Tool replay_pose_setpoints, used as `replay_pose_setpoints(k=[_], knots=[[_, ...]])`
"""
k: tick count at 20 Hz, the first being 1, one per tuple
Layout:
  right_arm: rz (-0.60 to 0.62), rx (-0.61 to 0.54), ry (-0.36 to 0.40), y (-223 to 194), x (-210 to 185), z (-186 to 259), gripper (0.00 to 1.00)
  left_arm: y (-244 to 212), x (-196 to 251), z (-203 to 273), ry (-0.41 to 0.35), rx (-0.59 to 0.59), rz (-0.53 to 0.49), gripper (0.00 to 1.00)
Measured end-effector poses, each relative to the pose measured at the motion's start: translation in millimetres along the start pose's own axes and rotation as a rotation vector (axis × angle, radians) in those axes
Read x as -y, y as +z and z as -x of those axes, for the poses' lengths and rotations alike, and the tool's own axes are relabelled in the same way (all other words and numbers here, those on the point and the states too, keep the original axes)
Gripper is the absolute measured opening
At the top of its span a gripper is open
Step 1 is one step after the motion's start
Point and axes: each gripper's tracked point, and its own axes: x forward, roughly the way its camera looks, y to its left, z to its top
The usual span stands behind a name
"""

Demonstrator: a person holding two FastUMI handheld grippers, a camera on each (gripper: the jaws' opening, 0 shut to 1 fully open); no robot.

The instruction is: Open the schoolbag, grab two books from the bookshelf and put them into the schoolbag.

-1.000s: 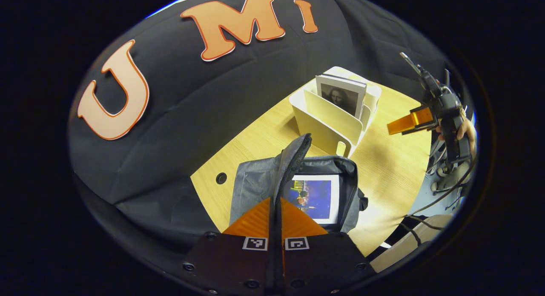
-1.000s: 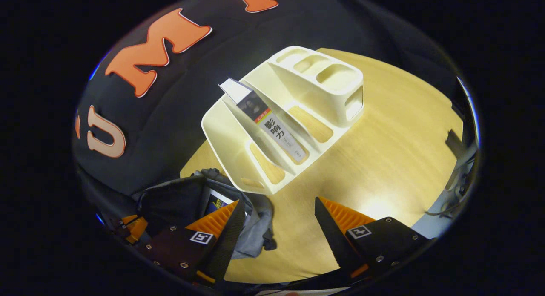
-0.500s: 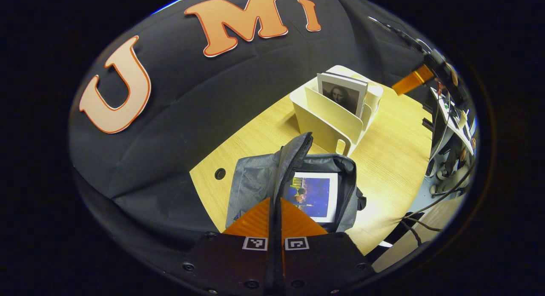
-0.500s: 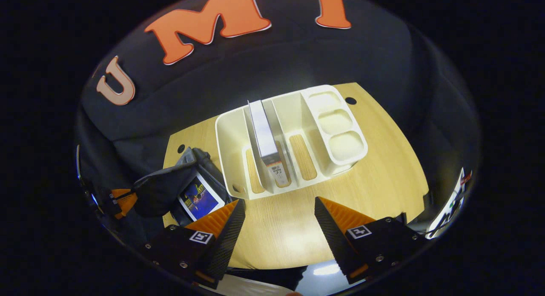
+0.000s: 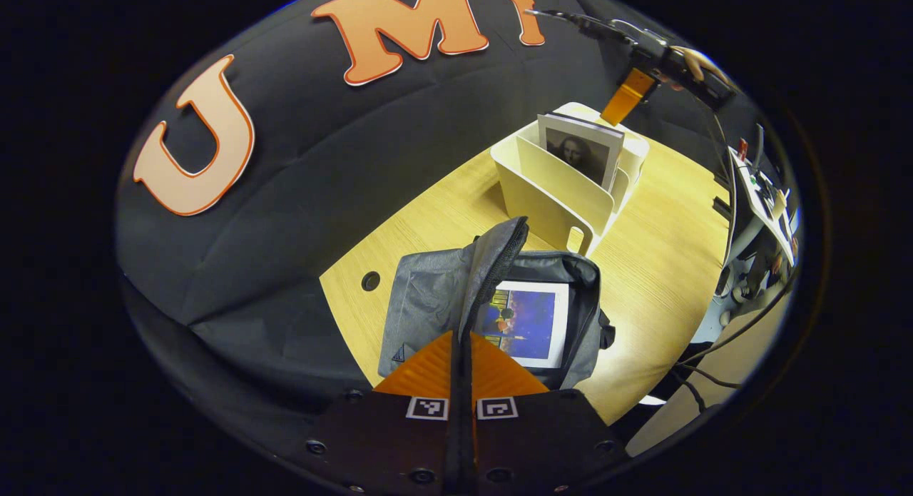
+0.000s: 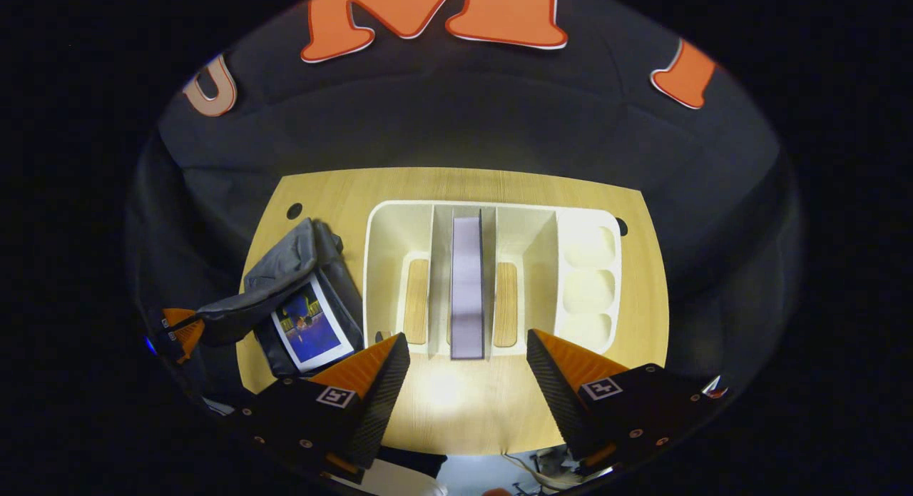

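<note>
Second book [image 6: 467,289] stood upright in bookshelf [image 6: 389,267] mid-slot, at the table's [image 6: 442,403] back edge. Right gripper [image 6: 467,353] hung wide above it. Left gripper [image 5: 460,353] was clamped on schoolbag [image 5: 421,303] flap, first book [image 5: 528,323] inside. Risk: fingers probably snag the dividers; flap slips.

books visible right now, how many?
2. One blue-covered book lies inside the open grey fabric schoolbag; one portrait-covered book stands upright in a middle slot of the cream plastic bookshelf. Others may be hidden.
</note>
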Motion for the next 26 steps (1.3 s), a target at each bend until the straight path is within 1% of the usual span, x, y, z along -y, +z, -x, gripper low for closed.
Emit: replay_pose_setpoints(k=[3, 5, 8, 10, 12, 13, 14, 15, 16, 17, 18, 19, 22, 23, 24, 26], knots=[[-0.015, -0.049, 0.010, 16.1, 3.8, -33.3, 0.99, -2.8, 1.0, -1.6, -0.002, -0.020, 0.018, 0.01], [-0.009, -0.092, 0.009, 14.9, 7.1, -55.7, 1.00, -4.1, 0.8, -1.6, 0.001, -0.035, 0.023, 0.01], [-0.014, -0.124, 0.010, 18.1, 11.5, -77.8, 1.00, -5.7, -1.1, -0.9, 0.008, -0.051, 0.026, 0.01], [-0.040, -0.131, 0.010, 22.5, 13.7, -85.1, 0.93, -5.1, -0.7, -1.2, 0.006, -0.059, 0.029, 0.01], [-0.047, -0.143, 0.016, 20.5, 11.9, -93.8, 0.76, -6.4, -0.8, -2.7, 0.007, -0.064, 0.032, 0.01], [-0.050, -0.147, 0.016, 18.7, 10.7, -96.8, 0.65, -5.4, -0.3, -3.1, 0.006, -0.065, 0.033, 0.01], [-0.052, -0.154, 0.019, 16.4, 10.6, -98.8, 0.59, -4.8, 0.1, -2.3, 0.003, -0.067, 0.035, 0.01], [-0.066, -0.159, 0.033, 15.3, 7.8, -98.9, 0.46, -5.7, -0.1, -2.5, 0.003, -0.068, 0.035, 0.01], [-0.070, -0.156, 0.026, 15.0, 6.5, -99.6, 0.41, -5.3, -0.2, -3.0, 0.002, -0.070, 0.036, 0.01], [-0.071, -0.155, 0.014, 13.3, 8.5, -98.5, 0.29, -6.7, -0.3, -2.9, 0.002, -0.069, 0.035, 0.01], [-0.073, -0.150, 0.001, 13.2, 11.4, -95.7, 0.37, -6.3, -0.5, -3.4, 0.002, -0.070, 0.034, 0.01], [-0.079, -0.143, -0.002, 15.5, 10.2, -93.2, 0.36, -6.9, -1.1, -3.6, 0.002, -0.069, 0.033, 0.01], [-0.122, -0.121, 0.026, 20.2, 1.0, -75.4, 0.36, -8.6, 0.2, -4.2, -0.003, -0.065, 0.032, 0.01], [-0.127, -0.114, 0.026, 22.4, 0.3, -68.1, 0.26, -9.2, 0.3, -4.3, -0.006, -0.063, 0.032, 0.01], [-0.125, -0.103, 0.017, 24.4, 3.4, -60.5, 0.35, -9.2, 0.2, -4.3, -0.008, -0.061, 0.030, 0.01], [-0.113, -0.071, -0.007, 28.8, 8.2, -40.7, 0.35, -8.4, 0.2, -2.0, -0.012, -0.054, 0.023, 0.01]])
